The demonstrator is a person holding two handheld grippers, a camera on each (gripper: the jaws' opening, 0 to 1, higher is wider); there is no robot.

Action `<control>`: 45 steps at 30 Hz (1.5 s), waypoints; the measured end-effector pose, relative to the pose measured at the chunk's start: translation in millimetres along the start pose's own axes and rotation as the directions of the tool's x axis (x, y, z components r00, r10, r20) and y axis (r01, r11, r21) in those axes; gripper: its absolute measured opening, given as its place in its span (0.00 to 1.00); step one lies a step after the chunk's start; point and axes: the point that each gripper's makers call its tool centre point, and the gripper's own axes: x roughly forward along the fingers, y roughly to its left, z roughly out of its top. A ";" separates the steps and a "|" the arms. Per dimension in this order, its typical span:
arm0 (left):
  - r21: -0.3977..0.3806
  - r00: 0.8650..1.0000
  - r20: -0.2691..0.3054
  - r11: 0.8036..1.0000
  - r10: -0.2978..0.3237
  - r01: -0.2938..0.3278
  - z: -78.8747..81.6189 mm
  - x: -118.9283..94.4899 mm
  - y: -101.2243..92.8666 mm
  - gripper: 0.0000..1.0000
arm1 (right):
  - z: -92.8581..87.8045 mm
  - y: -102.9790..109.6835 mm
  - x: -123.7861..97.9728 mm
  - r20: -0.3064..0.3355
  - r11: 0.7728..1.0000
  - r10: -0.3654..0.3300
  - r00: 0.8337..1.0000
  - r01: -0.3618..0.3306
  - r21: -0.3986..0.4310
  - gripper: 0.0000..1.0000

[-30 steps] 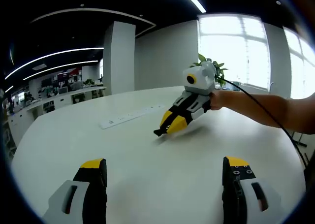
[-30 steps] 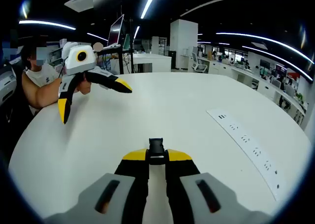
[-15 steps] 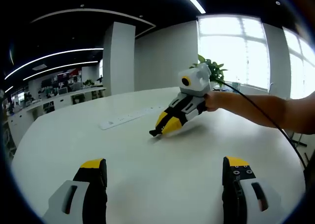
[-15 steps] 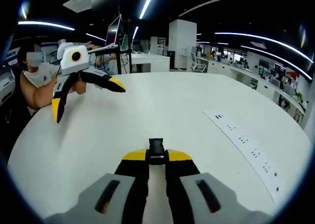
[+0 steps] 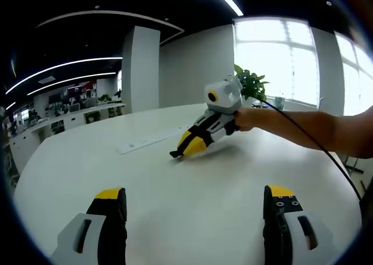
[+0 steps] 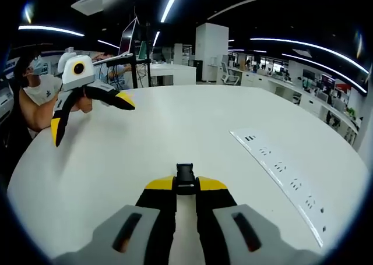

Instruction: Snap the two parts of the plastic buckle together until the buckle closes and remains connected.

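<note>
An open-plan office: rows of desks (image 6: pixel 291 81) with monitors (image 6: pixel 129 36), ceiling strip lights (image 6: pixel 175 0), a large white bench (image 6: pixel 175 131) carrying a power strip (image 6: pixel 280 177), and a potted plant (image 5: pixel 249 83).

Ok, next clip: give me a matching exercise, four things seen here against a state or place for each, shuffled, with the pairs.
Things:
1. left hand-held gripper
2. right hand-held gripper
3. black buckle part
4. white power strip

States or places:
A. lying flat on the white table, nothing touching it
B. jaws spread wide, nothing between them
C. sticking out past two yellow jaw tips
D. jaws closed on a small black piece

Pairs: 1-B, 2-D, 3-C, 4-A
</note>
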 end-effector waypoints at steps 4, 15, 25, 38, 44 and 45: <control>-0.001 1.000 0.003 1.000 -0.002 0.002 0.8 -0.4 -0.1 0.99 | 1.5 -5.9 1.3 0.002 1.000 -0.001 1.000 0.001 0.004 0.10; 0.002 1.000 0.005 1.000 -0.005 0.005 2.4 -1.2 -1.1 0.99 | 3.3 -13.8 3.6 -0.010 1.000 -0.005 1.000 0.005 0.001 0.10; 0.004 1.000 0.002 1.000 -0.004 0.004 1.5 -1.8 1.5 0.99 | 0.5 -21.3 9.7 -0.019 1.000 -0.011 1.000 0.011 0.011 0.10; 0.004 1.000 0.003 1.000 -0.003 0.003 1.9 -2.4 2.9 0.99 | 9.3 -29.8 15.3 -0.012 1.000 -0.009 1.000 0.009 0.009 0.10; 0.009 1.000 0.001 1.000 -0.007 0.007 1.9 -1.9 1.4 0.99 | 10.1 -33.2 16.4 -0.023 1.000 -0.008 1.000 0.008 0.002 0.10; 0.007 1.000 0.000 1.000 -0.008 0.008 1.7 -1.8 1.3 0.99 | 10.5 -34.2 16.2 -0.023 1.000 -0.008 1.000 0.008 0.002 0.10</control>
